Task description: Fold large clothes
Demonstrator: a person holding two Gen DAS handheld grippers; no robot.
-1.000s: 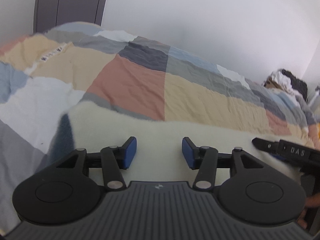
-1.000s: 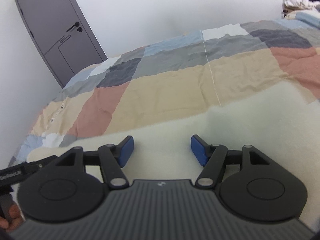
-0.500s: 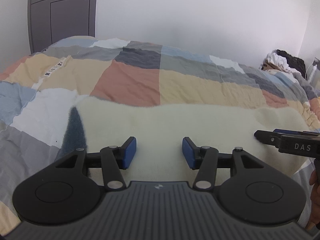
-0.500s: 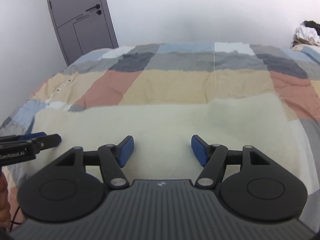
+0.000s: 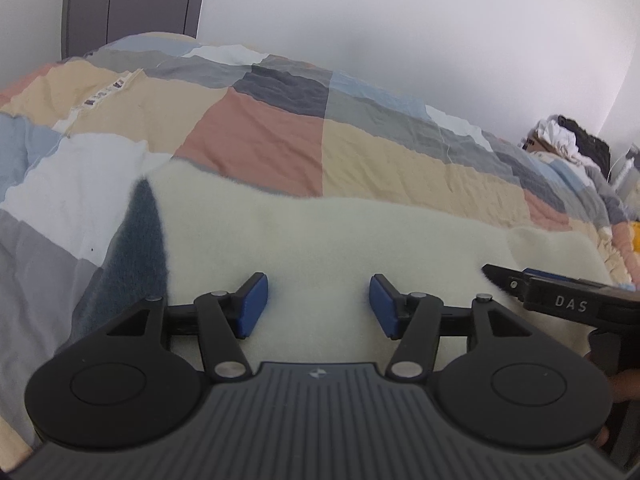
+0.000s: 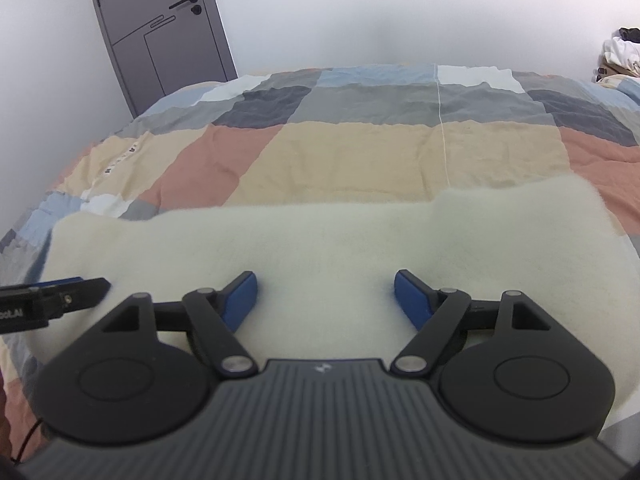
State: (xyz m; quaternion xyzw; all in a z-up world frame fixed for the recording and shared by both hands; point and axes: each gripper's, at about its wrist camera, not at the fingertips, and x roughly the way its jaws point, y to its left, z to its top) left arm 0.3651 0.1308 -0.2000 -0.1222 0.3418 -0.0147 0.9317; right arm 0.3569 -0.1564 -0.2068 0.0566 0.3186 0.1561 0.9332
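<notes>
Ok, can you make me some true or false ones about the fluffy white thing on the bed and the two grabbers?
1. The cream fleece garment lies spread on the patchwork bedspread. True.
2. The left gripper is clamped on the fleece. False: its jaws stand apart over the fleece, pinching nothing, and have just been opening.
3. The right gripper has its jaws open. True, and they have just been opening, with nothing pinched.
4. The grey door stands wide open. False: it is closed.
5. The fleece shows a dark blue patch at one end. True.
</notes>
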